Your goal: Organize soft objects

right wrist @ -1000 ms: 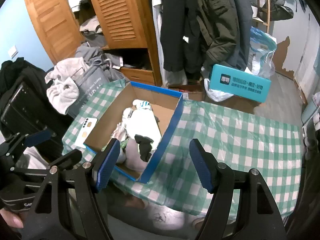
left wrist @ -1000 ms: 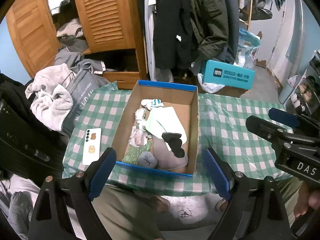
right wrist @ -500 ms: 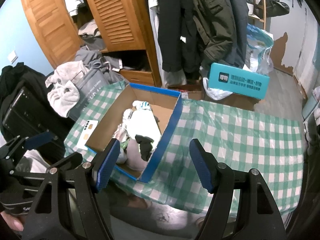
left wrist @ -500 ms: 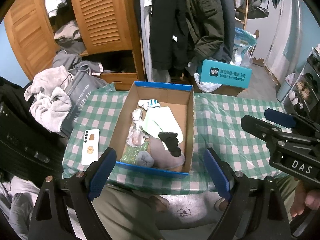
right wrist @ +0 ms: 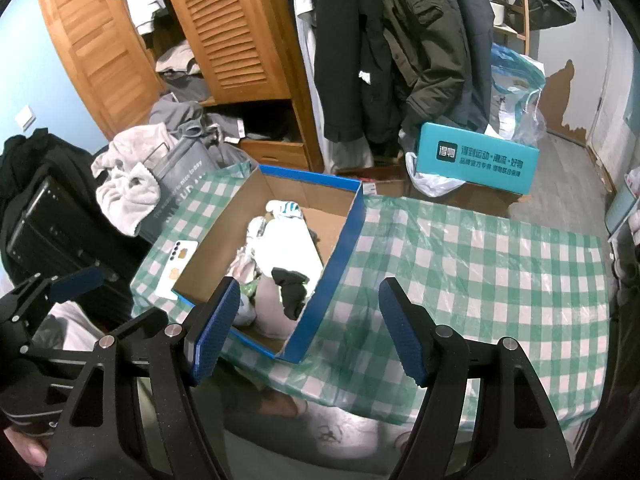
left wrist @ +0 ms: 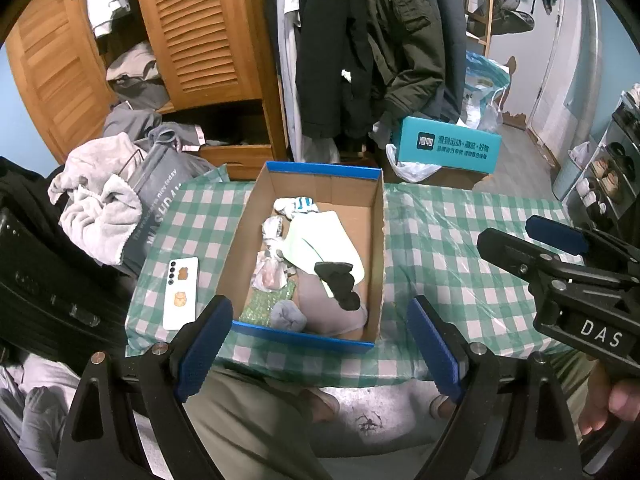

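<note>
Both grippers have drawn slightly back and up from the box since 1.0 s ago; nothing in it has shifted.
Left gripper [left wrist: 320, 344] and right gripper [right wrist: 310, 328] hover short of the surface [left wrist: 432, 240], fingers wide, holding nothing. Soft items sit inside the cardboard box [left wrist: 256, 216]: black sock [left wrist: 338, 284], white cloth [left wrist: 320, 240], grey bundle [left wrist: 288, 318]. Judgement: sorting looks near done or paused. 1 phone [left wrist: 181, 292] lies left of the box. Box's near corner is hidden behind the right gripper's left finger; smaller items there are hard to identify.
</note>
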### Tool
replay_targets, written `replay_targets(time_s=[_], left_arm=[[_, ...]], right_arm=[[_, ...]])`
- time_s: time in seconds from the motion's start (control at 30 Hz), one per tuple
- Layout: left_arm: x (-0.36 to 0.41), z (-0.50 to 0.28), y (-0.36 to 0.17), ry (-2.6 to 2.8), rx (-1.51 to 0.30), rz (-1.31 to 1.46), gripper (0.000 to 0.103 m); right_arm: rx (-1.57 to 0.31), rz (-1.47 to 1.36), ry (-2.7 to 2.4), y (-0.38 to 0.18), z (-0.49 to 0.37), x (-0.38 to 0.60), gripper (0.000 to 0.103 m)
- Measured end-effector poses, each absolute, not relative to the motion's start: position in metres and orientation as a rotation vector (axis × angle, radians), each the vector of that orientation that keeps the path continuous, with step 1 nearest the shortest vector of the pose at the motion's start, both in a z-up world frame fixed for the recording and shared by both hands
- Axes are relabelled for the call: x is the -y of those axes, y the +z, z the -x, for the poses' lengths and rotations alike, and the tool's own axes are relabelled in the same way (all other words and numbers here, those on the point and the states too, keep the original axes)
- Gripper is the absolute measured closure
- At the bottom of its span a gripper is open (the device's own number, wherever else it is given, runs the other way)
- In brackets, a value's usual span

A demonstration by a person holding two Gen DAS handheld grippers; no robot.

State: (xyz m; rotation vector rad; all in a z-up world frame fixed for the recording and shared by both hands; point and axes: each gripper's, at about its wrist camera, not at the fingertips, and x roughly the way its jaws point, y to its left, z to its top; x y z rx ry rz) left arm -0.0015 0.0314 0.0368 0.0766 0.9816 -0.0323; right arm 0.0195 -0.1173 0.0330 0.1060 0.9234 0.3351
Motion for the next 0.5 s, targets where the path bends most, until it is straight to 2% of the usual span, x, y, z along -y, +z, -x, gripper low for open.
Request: replay_targets(time_s=[0.5], left_arm=[[-0.0287, 0.0023, 0.0351, -0.034, -0.989, -0.082, 0.013]], right_arm=[[-0.924, -0.111, 0.335, 0.0327, -0.0193, 0.118, 0.031]])
